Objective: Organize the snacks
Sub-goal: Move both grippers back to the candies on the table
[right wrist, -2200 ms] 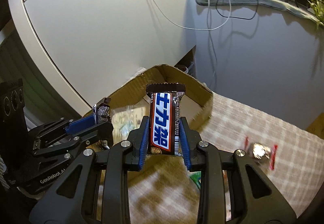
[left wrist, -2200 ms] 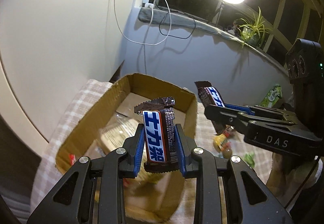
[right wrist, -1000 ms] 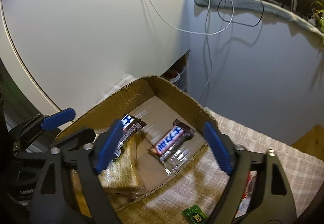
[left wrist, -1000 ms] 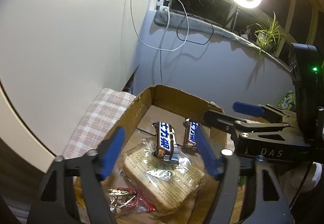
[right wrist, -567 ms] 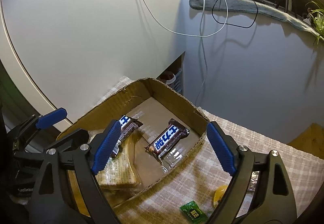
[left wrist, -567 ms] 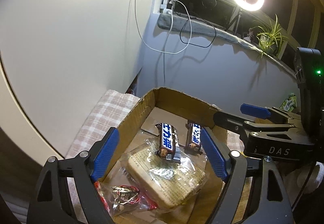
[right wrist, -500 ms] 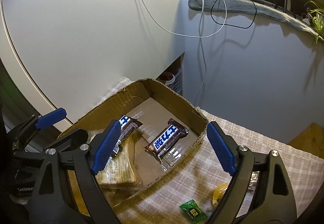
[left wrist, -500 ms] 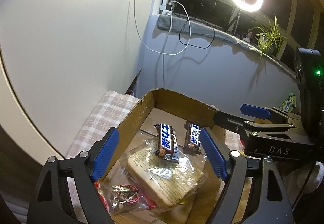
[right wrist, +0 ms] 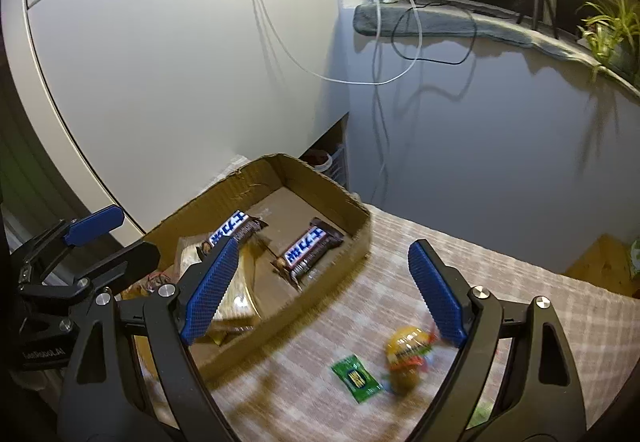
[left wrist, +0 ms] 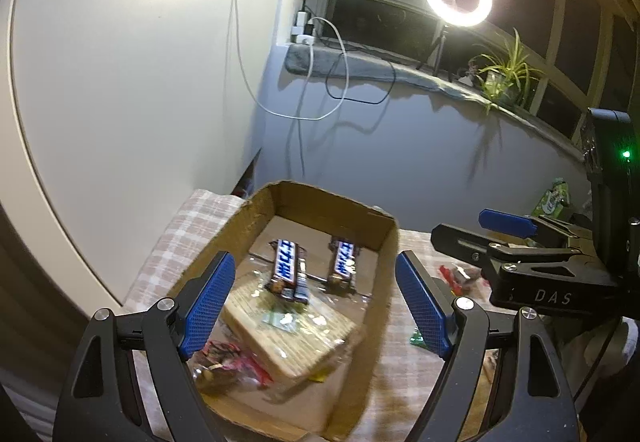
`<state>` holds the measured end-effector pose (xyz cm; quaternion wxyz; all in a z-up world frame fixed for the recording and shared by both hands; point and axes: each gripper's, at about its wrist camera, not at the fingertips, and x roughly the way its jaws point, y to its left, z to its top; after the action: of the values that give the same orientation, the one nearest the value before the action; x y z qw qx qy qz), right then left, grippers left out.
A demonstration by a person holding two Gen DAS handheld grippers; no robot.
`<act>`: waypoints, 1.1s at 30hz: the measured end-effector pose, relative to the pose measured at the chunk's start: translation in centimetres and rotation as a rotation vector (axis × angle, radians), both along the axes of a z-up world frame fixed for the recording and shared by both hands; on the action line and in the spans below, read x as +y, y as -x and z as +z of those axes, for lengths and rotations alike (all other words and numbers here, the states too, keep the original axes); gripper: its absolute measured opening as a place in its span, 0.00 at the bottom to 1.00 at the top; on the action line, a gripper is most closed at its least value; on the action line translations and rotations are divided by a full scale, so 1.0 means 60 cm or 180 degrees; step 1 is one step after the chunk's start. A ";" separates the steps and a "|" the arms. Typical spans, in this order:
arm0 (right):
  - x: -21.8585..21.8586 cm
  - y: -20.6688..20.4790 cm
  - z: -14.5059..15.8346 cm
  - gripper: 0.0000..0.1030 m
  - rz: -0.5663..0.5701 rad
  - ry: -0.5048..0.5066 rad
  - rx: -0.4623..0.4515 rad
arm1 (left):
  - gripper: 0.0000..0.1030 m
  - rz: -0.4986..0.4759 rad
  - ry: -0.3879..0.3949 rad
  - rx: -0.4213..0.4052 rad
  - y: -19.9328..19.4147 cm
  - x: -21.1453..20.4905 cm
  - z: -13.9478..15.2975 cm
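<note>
Both bars (left wrist: 288, 268) lie in the box (left wrist: 384, 242); my left gripper (left wrist: 312, 306) and right gripper (right wrist: 324, 290) gape empty. Next: the green packet (right wrist: 356, 378) on the cloth.

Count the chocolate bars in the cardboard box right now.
2. One chocolate bar leans on the clear-wrapped cracker pack; the other bar lies on the floor of the cardboard box, beside its right wall. More could be hidden under the pack.
</note>
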<state>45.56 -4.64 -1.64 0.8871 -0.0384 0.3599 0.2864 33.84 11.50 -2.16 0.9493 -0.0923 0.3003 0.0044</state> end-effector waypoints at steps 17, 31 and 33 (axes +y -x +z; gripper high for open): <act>-0.214 0.070 -0.023 0.86 -0.0422 -0.0083 0.0034 | 0.78 -0.0446 0.0135 0.0084 0.030 -0.101 -0.028; -0.276 0.134 -0.150 0.54 -0.0290 0.0284 0.0623 | 0.40 -0.1029 0.0301 0.0565 0.022 -0.220 -0.108; -0.270 0.138 -0.162 0.50 -0.0254 0.0307 0.0649 | 0.36 -0.1116 0.0302 0.0648 0.020 -0.236 -0.119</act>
<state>37.26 -20.84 -11.34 0.8537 -0.0373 0.4628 0.2357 32.62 -2.69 -9.29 0.8949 -0.0822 0.4060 -0.1658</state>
